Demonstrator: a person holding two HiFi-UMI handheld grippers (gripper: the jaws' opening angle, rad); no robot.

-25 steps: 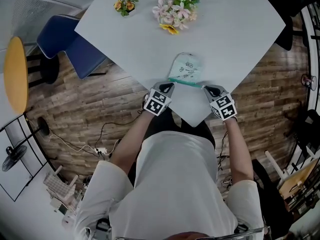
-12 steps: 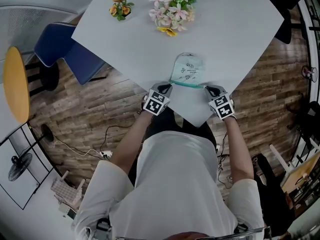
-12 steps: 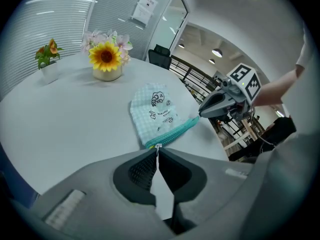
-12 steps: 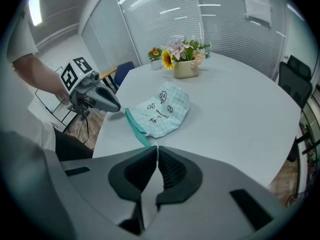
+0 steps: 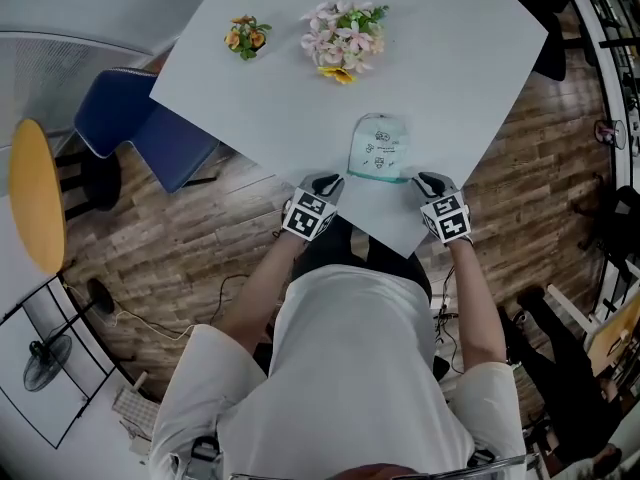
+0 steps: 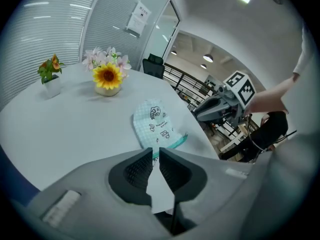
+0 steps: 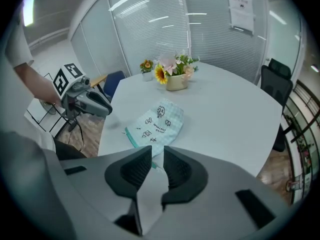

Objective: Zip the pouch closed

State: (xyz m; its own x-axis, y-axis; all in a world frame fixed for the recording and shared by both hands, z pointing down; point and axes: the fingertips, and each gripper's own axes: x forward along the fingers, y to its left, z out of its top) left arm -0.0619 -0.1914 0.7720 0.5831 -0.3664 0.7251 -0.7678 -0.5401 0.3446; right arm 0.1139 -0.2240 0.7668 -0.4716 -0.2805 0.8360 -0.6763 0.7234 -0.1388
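The fingers (image 6: pixel 135 169) of our left gripper (image 6: pixel 155 151) stand a narrow slit apart, holding nothing, just short of the pouch (image 5: pixel 378 148). Our right gripper (image 7: pixel 157 151) is likewise barely parted and empty. The pouch lies flat near the counter's (image 5: pixel 470 58) near corner. We cannot make out whether its teal zip (image 5: pixel 377 177) is closed. Flowers (image 5: pixel 342 38) stand toward the far edge, and there is wooden floor (image 5: pixel 200 218) below.

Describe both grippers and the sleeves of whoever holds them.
The left gripper and right gripper are alike: a grey moulded shell ending in a black two-piece claw with textured inner faces. Each carries a white cube printed with black square markers. The shirt is white and short-sleeved.
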